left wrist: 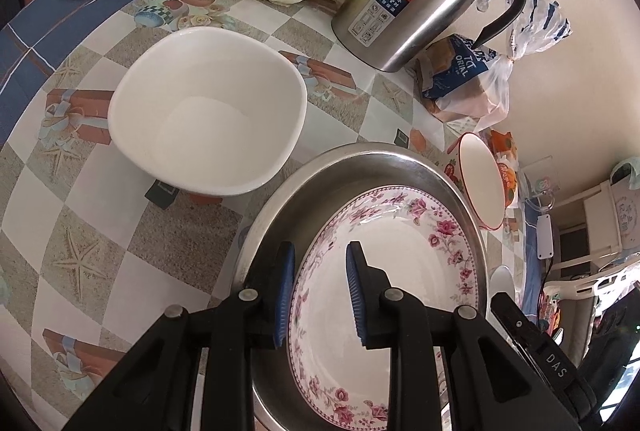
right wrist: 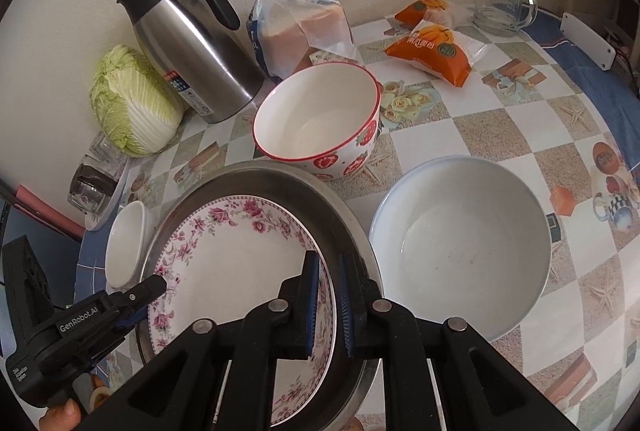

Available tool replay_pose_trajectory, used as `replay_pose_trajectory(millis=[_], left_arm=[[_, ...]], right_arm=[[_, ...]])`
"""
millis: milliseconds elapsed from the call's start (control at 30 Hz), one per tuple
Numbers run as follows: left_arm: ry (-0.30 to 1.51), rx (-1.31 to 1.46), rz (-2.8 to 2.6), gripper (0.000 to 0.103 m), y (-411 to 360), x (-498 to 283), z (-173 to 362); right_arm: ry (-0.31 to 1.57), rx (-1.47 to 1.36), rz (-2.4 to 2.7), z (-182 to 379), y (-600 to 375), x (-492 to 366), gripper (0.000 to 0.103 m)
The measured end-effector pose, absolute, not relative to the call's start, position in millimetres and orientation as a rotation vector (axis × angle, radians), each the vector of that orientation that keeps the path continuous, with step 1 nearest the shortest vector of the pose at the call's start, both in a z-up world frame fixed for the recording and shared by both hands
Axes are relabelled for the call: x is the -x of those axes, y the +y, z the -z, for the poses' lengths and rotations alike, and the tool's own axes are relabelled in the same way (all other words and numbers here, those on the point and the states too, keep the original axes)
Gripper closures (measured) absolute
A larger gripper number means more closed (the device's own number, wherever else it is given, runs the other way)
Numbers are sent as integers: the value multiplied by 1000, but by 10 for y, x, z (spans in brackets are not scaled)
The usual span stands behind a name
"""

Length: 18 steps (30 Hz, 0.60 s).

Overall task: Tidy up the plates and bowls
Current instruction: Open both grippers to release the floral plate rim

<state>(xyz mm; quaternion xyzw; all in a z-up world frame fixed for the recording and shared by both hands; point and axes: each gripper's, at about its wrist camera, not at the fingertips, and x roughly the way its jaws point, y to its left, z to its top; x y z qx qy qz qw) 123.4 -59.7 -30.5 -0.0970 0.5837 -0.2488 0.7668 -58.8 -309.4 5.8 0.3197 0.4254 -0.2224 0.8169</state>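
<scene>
A floral plate (left wrist: 400, 291) is seen lying inside a steel pan (left wrist: 352, 167) on the checked tablecloth (left wrist: 100, 251). The left gripper (left wrist: 320, 295) is held with its 2 fingers spread, straddling the plate's rim on one side without clear contact. The right gripper (right wrist: 329, 307) is nearly closed over the opposite rim; whether the plate is pinched cannot be told. A white bowl (left wrist: 208, 111) stands just beside the pan, and a strawberry bowl (right wrist: 320, 119) touches the pan's far edge. A larger pale bowl (right wrist: 464, 243) sits near the pan's right side. A flask (right wrist: 192, 47) and a cabbage (right wrist: 132, 99) are placed against the wall.
</scene>
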Motion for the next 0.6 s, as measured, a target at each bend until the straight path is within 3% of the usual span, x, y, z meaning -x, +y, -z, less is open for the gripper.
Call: replay_pose_trajectory(millis=[200, 333, 500, 600], left_arm=[[1235, 188, 559, 74, -598, -1200, 173], [1208, 135, 561, 60, -643, -1156, 77], [1188, 43, 526, 59, -686, -1117, 13], [1174, -38, 490, 46, -710, -1091, -4]], right_arm=[[898, -636, 504, -202, -3077, 613, 91], [918, -601, 518, -237, -3064, 609, 91], [949, -554, 542, -246, -3037, 603, 83], [963, -536, 556, -241, -3032, 599, 78]])
